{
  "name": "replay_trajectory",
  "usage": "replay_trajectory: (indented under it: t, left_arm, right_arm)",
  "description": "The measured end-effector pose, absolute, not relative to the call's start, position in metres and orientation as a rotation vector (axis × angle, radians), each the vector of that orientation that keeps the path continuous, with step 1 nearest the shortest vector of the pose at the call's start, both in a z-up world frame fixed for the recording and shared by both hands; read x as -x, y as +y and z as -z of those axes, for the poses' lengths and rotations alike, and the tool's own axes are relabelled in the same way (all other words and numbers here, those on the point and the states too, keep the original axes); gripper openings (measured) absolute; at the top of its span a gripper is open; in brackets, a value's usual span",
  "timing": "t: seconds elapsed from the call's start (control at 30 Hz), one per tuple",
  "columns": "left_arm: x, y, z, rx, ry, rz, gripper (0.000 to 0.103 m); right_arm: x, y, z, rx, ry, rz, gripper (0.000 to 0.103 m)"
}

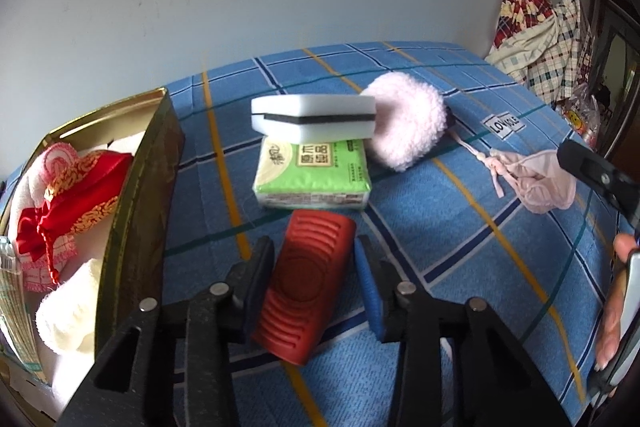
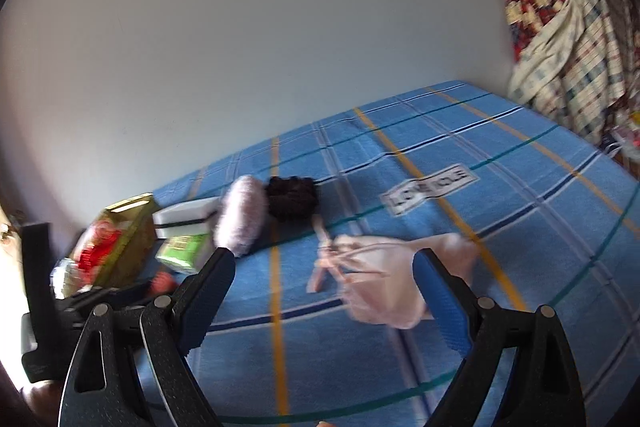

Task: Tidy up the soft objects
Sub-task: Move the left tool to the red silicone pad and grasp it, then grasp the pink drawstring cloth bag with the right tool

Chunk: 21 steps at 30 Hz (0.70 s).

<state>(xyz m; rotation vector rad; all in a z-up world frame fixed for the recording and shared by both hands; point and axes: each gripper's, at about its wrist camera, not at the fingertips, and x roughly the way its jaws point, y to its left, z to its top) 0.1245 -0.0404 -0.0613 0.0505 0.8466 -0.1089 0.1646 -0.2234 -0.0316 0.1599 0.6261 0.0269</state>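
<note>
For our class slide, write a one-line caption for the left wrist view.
Left hand-held gripper straddles a red ribbed sleeve on the blue plaid bedspread, beside a half-filled gold box.

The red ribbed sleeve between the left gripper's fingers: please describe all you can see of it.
The red ribbed sleeve looks like soft rubber, with curved ridges at both ends and a round embossed middle. It lies flat on the blue checked bedsheet, just in front of the green tissue pack. The left gripper straddles it; contact is unclear.

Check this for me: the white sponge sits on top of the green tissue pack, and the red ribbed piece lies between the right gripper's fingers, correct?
Wrong gripper. In the left wrist view the red ribbed piece lies between the left gripper's fingers. The white sponge does sit on the green tissue pack.
</note>
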Motion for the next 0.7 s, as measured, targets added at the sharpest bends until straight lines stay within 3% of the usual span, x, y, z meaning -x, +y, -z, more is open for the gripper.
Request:
replay_trajectory:
  t: [0.7]
  left_arm:
    - [-0.12, -0.04, 0.057, -0.029, 0.805, 0.129, 0.038]
  right_arm:
    - [-0.211, -0.237, 0.065, -0.019, 0.922, 0.112, 0.092]
